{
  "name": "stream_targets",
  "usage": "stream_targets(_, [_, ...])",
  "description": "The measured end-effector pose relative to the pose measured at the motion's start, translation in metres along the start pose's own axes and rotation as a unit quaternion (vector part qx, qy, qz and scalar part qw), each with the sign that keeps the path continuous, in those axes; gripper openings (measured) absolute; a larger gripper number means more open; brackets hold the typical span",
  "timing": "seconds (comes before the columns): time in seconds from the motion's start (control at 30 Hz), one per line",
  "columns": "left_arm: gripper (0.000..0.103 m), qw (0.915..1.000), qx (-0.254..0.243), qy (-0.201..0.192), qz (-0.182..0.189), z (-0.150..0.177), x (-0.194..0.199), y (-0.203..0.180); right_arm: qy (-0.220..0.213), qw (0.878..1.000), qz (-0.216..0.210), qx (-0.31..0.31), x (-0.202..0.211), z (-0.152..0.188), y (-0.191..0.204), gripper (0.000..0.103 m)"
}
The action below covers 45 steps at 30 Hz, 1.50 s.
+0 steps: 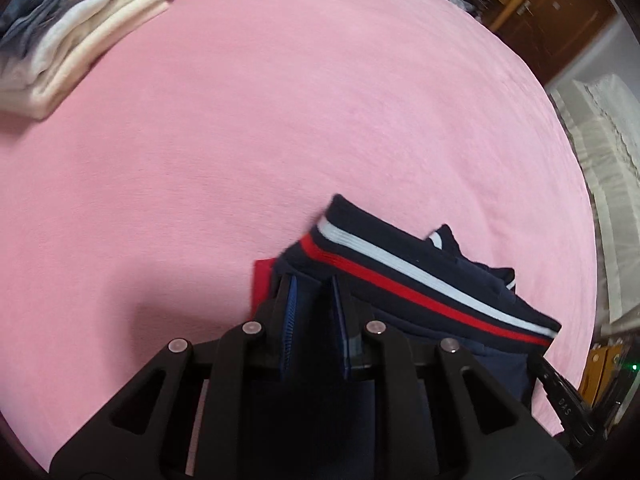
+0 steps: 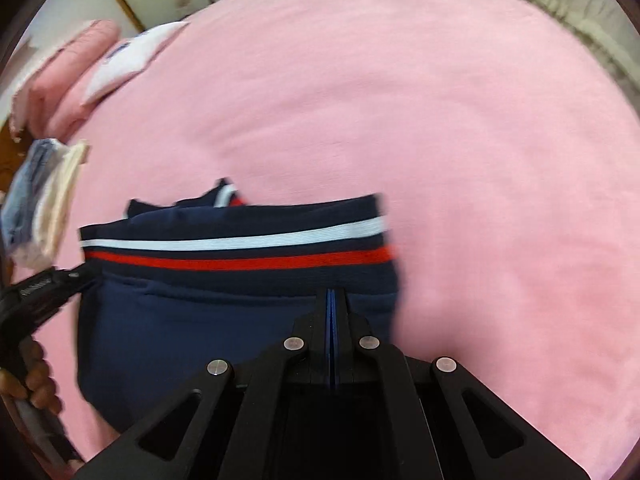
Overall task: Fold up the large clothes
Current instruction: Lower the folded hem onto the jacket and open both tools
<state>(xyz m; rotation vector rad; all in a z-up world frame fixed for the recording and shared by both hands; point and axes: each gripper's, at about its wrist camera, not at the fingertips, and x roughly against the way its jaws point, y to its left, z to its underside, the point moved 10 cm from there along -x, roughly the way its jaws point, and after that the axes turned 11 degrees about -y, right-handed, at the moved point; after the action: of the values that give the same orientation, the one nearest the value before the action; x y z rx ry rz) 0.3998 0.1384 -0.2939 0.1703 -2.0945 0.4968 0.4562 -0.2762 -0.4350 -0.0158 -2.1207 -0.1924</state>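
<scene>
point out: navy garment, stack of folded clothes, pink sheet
navy garment (image 2: 224, 320): right wrist view, plain navy panel below the red stripe.
stack of folded clothes (image 1: 100, 36): left wrist view, cream layers at top left.
pink sheet (image 1: 280, 120): left wrist view, bare middle of the bed cover.

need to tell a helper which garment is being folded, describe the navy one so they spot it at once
On the pink bed cover, look at the near edge, right in front of both grippers. The navy garment lies there, marked by white and red stripes along its hem, unlike the pale folded stack at the far corner.
</scene>
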Motion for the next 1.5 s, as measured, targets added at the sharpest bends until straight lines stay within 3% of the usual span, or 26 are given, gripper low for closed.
stream_targets(0.07, [0.017, 1.0000, 0.003, -0.002, -0.006, 0.004, 0.008, -0.002, 0.010, 0.999, -0.007, -0.030, 0.009, 0.000, -0.008, 0.000])
stream_targets(0.17, [0.017, 0.9993, 0.010, 0.016, 0.032, 0.022, 0.024, -0.021, 0.029, 0.999, -0.007, -0.024, 0.018, 0.003, 0.002, 0.000])
stream_targets(0.27, [0.017, 0.9974, -0.003, 0.040, 0.060, 0.046, 0.040, -0.040, 0.047, 0.998, -0.040, -0.013, 0.028, 0.011, 0.032, 0.000])
stream_targets(0.47, [0.017, 0.9929, -0.074, 0.078, 0.050, 0.087, 0.051, -0.052, 0.118, 0.987, -0.110, -0.015, 0.034, 0.045, 0.086, 0.000])
stream_targets(0.67, [0.017, 0.9930, -0.064, 0.096, 0.026, 0.103, 0.044, -0.052, 0.161, 0.979, -0.122, 0.007, 0.028, 0.086, 0.110, 0.000])
stream_targets(0.77, [0.017, 0.9930, -0.072, 0.093, 0.010, 0.105, 0.037, -0.053, 0.164, 0.979, -0.118, 0.008, 0.028, 0.100, 0.100, 0.000])
stream_targets(0.87, [0.013, 0.9921, -0.094, 0.076, -0.036, 0.101, 0.033, -0.046, 0.166, 0.980, -0.109, 0.003, 0.025, 0.106, 0.084, 0.000])
stream_targets(1.03, [0.009, 0.9931, -0.078, 0.076, -0.045, 0.103, 0.033, -0.031, 0.176, 0.975, -0.131, -0.042, 0.037, 0.115, 0.048, 0.000])
stream_targets(1.17, [0.009, 0.9886, -0.091, 0.067, -0.099, 0.097, 0.032, -0.010, 0.179, 0.974, -0.131, -0.048, 0.043, 0.116, 0.034, 0.000])
stream_targets(1.3, [0.009, 0.9905, -0.055, 0.070, -0.105, 0.096, 0.029, 0.005, 0.175, 0.979, -0.104, -0.016, 0.055, 0.116, 0.027, 0.000])
stream_targets(1.5, [0.009, 0.9889, -0.067, 0.065, -0.116, 0.097, 0.036, 0.013, 0.169, 0.985, -0.044, 0.011, 0.057, 0.100, 0.008, 0.000])
